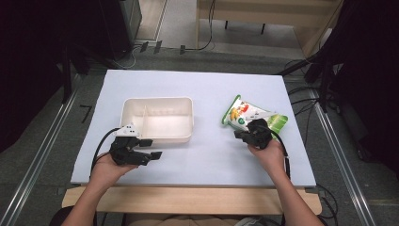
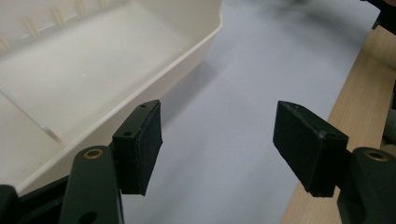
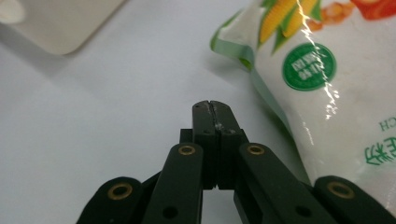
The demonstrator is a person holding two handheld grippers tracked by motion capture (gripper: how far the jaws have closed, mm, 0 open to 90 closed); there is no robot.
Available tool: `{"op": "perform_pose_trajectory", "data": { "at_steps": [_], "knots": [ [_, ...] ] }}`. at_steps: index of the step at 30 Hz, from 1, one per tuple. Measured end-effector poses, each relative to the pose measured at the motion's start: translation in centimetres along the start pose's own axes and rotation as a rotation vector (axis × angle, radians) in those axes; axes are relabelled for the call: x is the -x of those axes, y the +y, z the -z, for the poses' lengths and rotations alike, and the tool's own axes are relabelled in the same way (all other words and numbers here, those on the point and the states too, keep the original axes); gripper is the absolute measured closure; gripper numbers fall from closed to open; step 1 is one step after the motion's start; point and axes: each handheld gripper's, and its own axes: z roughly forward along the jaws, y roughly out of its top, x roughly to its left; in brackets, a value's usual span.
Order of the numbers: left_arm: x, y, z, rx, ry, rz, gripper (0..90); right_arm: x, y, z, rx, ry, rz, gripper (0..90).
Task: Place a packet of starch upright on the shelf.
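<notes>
**Operator:** Jaws on my right gripper (image 3: 215,106) are pressed flat together with nothing between them — pad against pad, tips over the pale blue-white table sheet (image 3: 93,121).

**Observer:** And the bag?

**Operator:** White plastic snack pouch with green edging and a corn picture (image 3: 322,74) lies just beside that gripper, off to the right of its closed tips as its own camera sees it. The near edge of the pouch runs alongside the jaws; I cannot tell whether it touches them. From the high view the right gripper (image 1: 242,133) sits at the near edge of the same pouch (image 1: 247,113), which lies flat on the sheet.

**Observer:** Left side?

**Operator:** My left gripper (image 2: 217,144) stands wide apart, holding nothing — bare sheet shows between the two black pads (image 2: 149,144). The cream rectangular plastic tray with a thin divider (image 2: 93,79) is just beside its left jaw, the tray's near wall running along it; whether they touch I cannot tell. Beyond the right jaw is the light wooden table edge (image 2: 369,93).

**Observer:** Tray against pouch?

**Operator:** In the high view the tray (image 1: 190,117) lies ahead of the left gripper (image 1: 149,148), and well apart from the pouch, with open sheet between them.
</notes>
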Motion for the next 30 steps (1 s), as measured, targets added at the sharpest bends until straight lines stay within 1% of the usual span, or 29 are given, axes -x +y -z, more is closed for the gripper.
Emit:
{"op": "perform_pose_trajectory", "data": {
  "at_steps": [1,3,7,8,9,10,11,13,17,19,23,25,26,27,28,29,30],
  "knots": [
    [0.1,0.0,0.0,-0.008,0.002,-0.004,33.7,0.5,0.0,-0.5,-0.013,-0.007,-0.023,90.0],
    [0.1,0.1,-0.1,-0.004,-0.002,-0.008,33.7,0.7,0.0,-0.6,-0.019,-0.015,-0.017,90.0],
    [0.0,0.1,0.0,-0.006,-0.001,-0.007,33.7,1.5,-0.2,-1.3,-0.045,-0.044,-0.031,90.0],
    [0.0,0.1,0.0,-0.004,-0.001,-0.007,33.7,1.7,-0.3,-1.3,-0.048,-0.047,-0.040,90.0],
    [0.0,0.1,0.0,-0.002,-0.003,-0.007,33.6,2.4,-0.4,-1.4,-0.054,-0.061,-0.057,90.0],
    [0.0,0.1,-0.1,0.000,-0.004,-0.005,33.6,2.4,-0.4,-1.4,-0.054,-0.061,-0.057,90.0],
    [0.1,0.1,-0.1,-0.004,-0.003,-0.008,33.7,3.0,-0.5,-1.3,-0.046,-0.040,-0.082,90.0],
    [0.1,0.1,-0.1,-0.005,-0.003,-0.008,33.7,3.2,-0.5,-1.2,-0.045,-0.046,-0.084,90.0],
    [0.0,0.1,0.0,0.000,-0.004,-0.005,33.6,4.0,-0.6,-0.8,-0.051,-0.064,-0.100,90.0],
    [0.1,0.1,-0.1,-0.001,-0.002,-0.006,33.6,4.7,-0.6,-0.6,-0.050,-0.077,-0.101,90.0],
    [0.1,0.0,-0.1,-0.002,-0.001,-0.005,33.7,6.1,-0.7,-0.1,-0.049,-0.091,-0.135,90.0],
    [0.1,0.0,-0.1,-0.008,0.003,-0.006,33.7,7.1,-0.7,0.1,-0.045,-0.106,-0.143,90.0],
    [0.1,0.0,-0.1,-0.008,0.003,-0.007,33.7,7.1,-0.7,0.1,-0.045,-0.106,-0.143,90.0],
    [0.1,0.0,-0.1,-0.010,0.004,-0.008,33.7,7.5,-0.7,0.2,-0.043,-0.108,-0.148,90.0],
    [0.2,0.0,-0.1,-0.013,0.005,-0.007,33.7,7.8,-0.7,0.2,-0.044,-0.115,-0.152,90.0],
    [0.2,0.0,-0.2,-0.010,0.003,-0.007,33.7,8.5,-0.6,0.4,-0.038,-0.138,-0.161,90.0],
    [0.2,0.0,-0.2,-0.010,0.004,-0.008,33.7,8.5,-0.6,0.4,-0.038,-0.138,-0.161,90.0]
  ]
}}
